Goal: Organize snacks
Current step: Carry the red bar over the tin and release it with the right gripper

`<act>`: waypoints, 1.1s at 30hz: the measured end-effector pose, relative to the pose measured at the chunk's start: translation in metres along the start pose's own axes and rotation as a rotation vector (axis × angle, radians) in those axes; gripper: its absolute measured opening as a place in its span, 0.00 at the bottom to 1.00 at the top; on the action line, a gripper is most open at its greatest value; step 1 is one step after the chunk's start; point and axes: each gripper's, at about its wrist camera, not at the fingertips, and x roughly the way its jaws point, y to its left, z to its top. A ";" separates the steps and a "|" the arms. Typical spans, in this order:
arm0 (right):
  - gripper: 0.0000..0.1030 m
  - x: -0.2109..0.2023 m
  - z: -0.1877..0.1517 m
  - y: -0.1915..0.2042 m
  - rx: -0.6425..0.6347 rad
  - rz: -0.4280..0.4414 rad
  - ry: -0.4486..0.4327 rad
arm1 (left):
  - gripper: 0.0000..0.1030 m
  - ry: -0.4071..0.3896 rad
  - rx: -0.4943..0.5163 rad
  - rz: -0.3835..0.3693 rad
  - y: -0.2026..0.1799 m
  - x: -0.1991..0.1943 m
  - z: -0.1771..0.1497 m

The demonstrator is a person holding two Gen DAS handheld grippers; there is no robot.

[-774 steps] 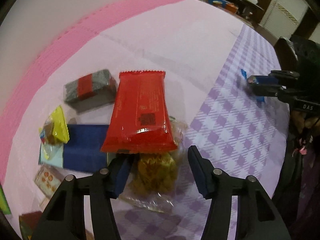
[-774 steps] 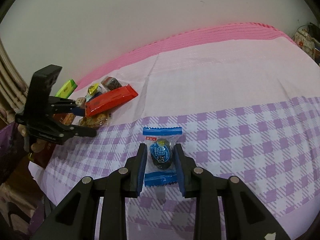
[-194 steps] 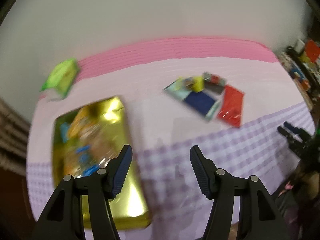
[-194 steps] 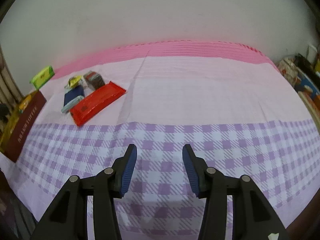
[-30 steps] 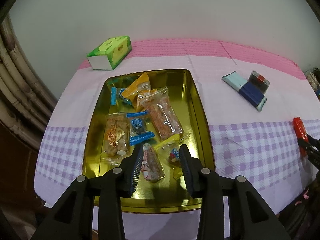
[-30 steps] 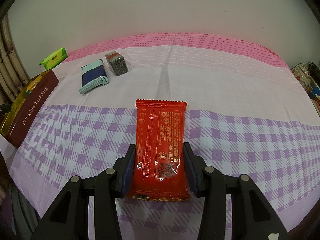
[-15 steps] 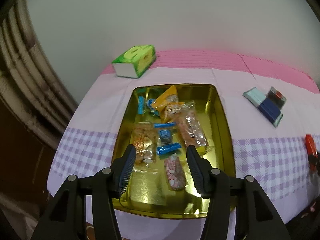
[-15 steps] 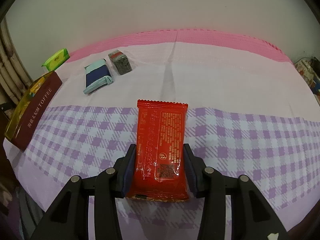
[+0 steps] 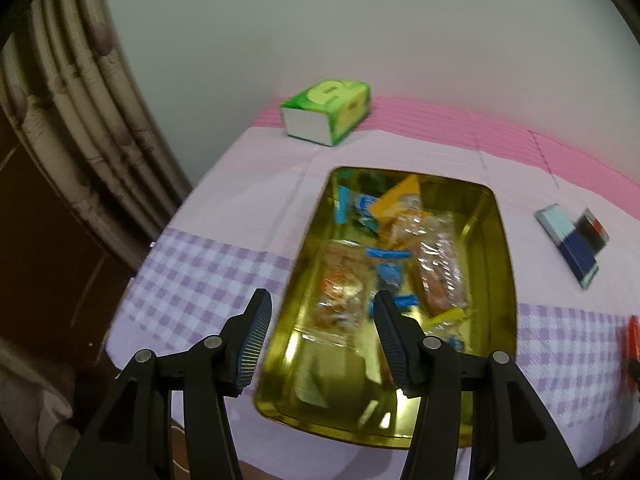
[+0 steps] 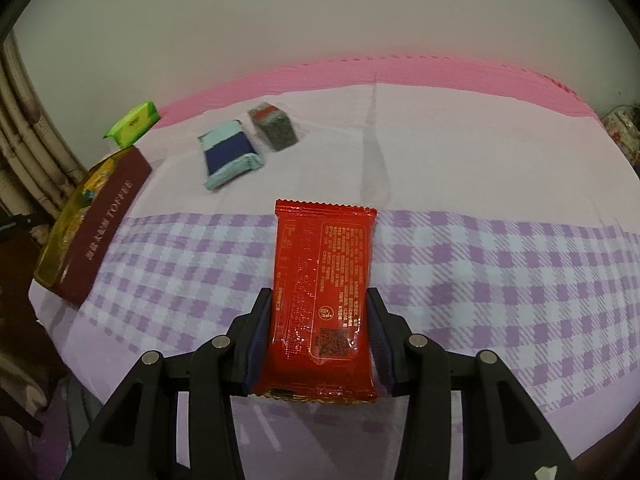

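Note:
My right gripper (image 10: 318, 334) is shut on a red snack packet (image 10: 322, 300) and holds it over the purple checked part of the cloth. The gold tin (image 9: 502, 264) lies open in the left wrist view and holds several wrapped snacks (image 9: 438, 264). My left gripper (image 9: 322, 330) is open and empty above the tin's near left edge. The tin also shows side-on in the right wrist view (image 10: 94, 226) at the far left. A blue and teal packet (image 10: 228, 154) and a dark packet with a red band (image 10: 274, 126) lie on the pink cloth behind.
A green tissue pack (image 9: 326, 112) sits at the table's back left by the wall. Curtain folds (image 9: 72, 92) and the table's left edge are close on the left. The blue and dark packets (image 9: 574, 240) lie right of the tin.
My left gripper has pulled back and swung left, so the tin sits further right in its view, and its jaws have opened wider. My right gripper keeps hold of the red packet.

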 end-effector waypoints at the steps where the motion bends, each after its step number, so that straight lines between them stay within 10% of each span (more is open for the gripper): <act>1: 0.41 -0.001 0.002 0.004 -0.003 0.011 -0.002 | 0.53 -0.005 -0.009 0.010 0.003 -0.001 0.001; 17: 0.41 -0.017 0.052 0.135 -0.189 0.246 -0.040 | 0.58 -0.060 -0.092 0.150 0.036 -0.010 0.010; 33: 0.41 0.049 0.082 0.308 -0.280 0.489 0.116 | 0.66 -0.077 -0.148 0.171 0.057 -0.015 0.016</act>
